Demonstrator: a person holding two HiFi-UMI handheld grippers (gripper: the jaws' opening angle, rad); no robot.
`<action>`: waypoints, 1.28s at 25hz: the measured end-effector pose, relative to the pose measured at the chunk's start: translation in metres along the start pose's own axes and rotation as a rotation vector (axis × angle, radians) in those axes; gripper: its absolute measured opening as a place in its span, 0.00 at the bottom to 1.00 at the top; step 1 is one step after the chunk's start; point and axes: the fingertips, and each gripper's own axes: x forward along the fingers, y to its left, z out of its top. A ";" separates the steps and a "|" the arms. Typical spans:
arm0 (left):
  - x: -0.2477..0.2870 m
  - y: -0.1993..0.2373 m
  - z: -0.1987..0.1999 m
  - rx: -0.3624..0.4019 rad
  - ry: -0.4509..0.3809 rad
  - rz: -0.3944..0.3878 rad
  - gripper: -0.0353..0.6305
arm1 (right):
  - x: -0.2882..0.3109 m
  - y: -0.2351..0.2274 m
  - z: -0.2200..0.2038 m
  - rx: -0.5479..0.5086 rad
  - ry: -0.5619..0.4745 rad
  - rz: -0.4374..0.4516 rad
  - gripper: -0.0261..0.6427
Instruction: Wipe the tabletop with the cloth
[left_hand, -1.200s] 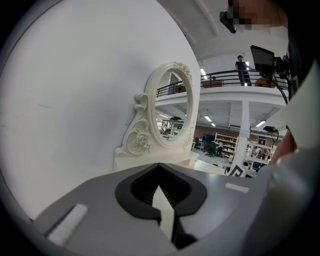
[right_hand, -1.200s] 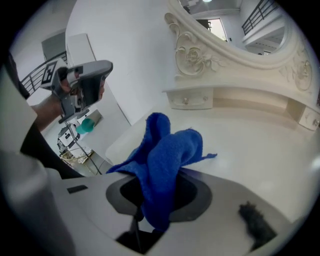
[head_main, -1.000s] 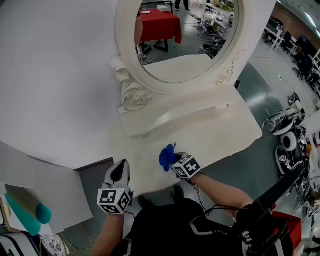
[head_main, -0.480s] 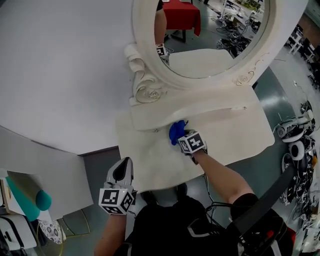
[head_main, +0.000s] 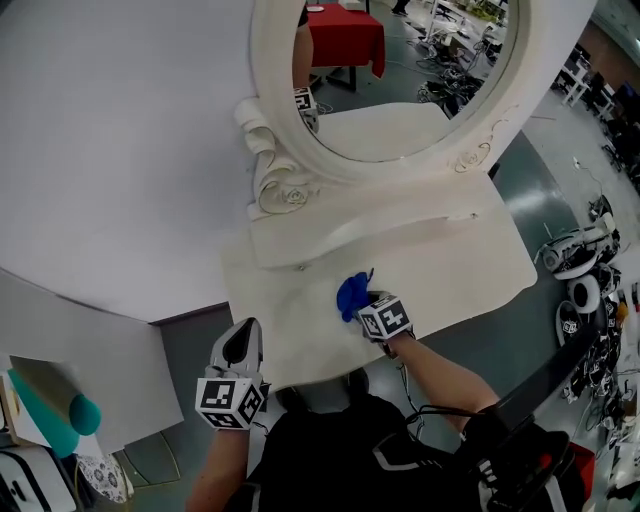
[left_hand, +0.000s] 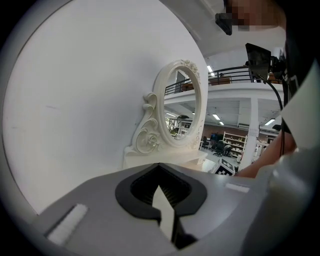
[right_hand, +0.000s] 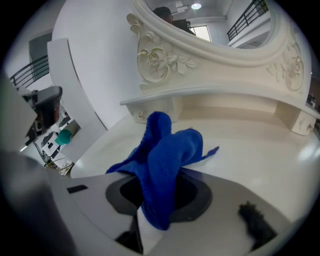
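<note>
**Inspector:** Blue cloth (right_hand: 167, 160): location and hold?

**Assessor:** Bunched between the jaws of the right hand-held gripper (right_hand: 150, 222), which are clamped on its lower fold. The loose part stands forward of the jaws and rests on the cream counter (head_main: 455, 265), left of the counter's middle and near the raised shelf (head_main: 350, 228) under the oval mirror (head_main: 400, 85).

**Inspector:** The other side?

**Assessor:** The left hand-held gripper (head_main: 240, 338) has its jaws together with nothing between them. It hangs off the counter's near-left corner, apart from the work.

**Inspector:** Step in hand?

**Assessor:** In my judgement, wiping is under way, with the cloth pressed against the surface. How much of the counter has been covered cannot be read from its surface; no stain or wet track shows.

**Inspector:** Requirement for the next move?

**Assessor:** A flat sweep across the bare counter, most likely toward the wide right-hand portion. It needs steady downward pressure so the cloth drags rather than lifts, and the grip must hold so the bunch does not slip out. Care is needed near the shelf's edge.

**Inspector:** Containers?

**Assessor:** None visible on the counter, so there are no contents to record.
</note>
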 end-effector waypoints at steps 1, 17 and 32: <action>0.001 -0.001 0.001 0.001 -0.002 -0.007 0.06 | -0.005 0.006 -0.008 -0.002 0.004 0.004 0.21; 0.014 -0.035 0.008 0.027 -0.018 -0.078 0.06 | -0.055 0.065 -0.094 -0.050 0.101 0.097 0.21; 0.014 -0.039 0.003 0.006 -0.006 0.011 0.06 | -0.011 -0.095 0.060 -0.013 -0.059 -0.090 0.21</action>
